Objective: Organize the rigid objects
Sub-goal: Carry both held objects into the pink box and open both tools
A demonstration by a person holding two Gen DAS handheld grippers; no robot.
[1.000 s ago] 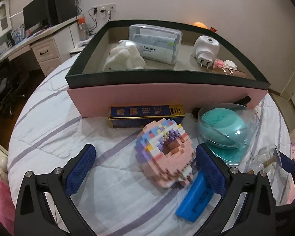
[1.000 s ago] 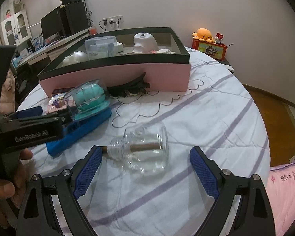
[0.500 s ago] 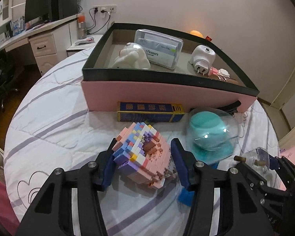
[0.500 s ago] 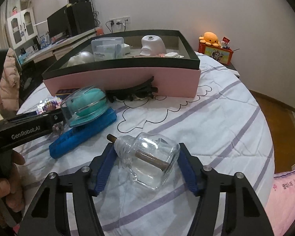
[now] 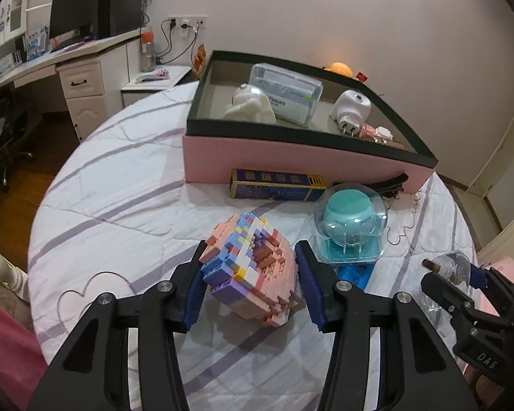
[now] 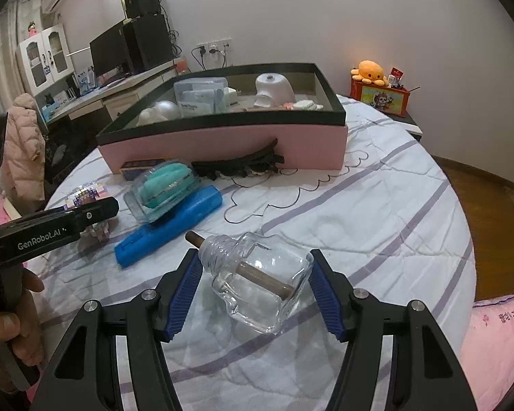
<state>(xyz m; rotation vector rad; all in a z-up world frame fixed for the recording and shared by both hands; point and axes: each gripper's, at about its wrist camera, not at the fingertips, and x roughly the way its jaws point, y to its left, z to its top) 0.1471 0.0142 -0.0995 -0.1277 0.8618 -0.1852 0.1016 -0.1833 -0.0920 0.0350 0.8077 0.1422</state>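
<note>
A pastel toy-brick model (image 5: pixel 246 257) is clamped between the blue pads of my left gripper (image 5: pixel 251 286), tilted and just above the white striped cover. My right gripper (image 6: pixel 254 274) is shut on a clear glass bottle (image 6: pixel 274 308) with a brown stick through its neck, lying on its side between the pads. In the left wrist view that bottle (image 5: pixel 452 267) and the right gripper (image 5: pixel 462 294) show at the far right. The left gripper (image 6: pixel 85 215) shows at the left of the right wrist view, with a hand below it. Behind both stands the pink box with a dark rim (image 5: pixel 291 157).
Before the box lie a teal brush in a clear dome (image 5: pixel 351 226), a blue case (image 6: pixel 168 229), a long dark blue carton (image 5: pixel 277 188) and a black hair clip (image 6: pixel 236 167). Inside the box are a flosser tub (image 5: pixel 288 92), a white plug device (image 5: pixel 351 109) and a white figure (image 5: pixel 250 106).
Both grippers were open around their things a second ago and have since shut on them. The brick model and the bottle have come up a little off the cover.
</note>
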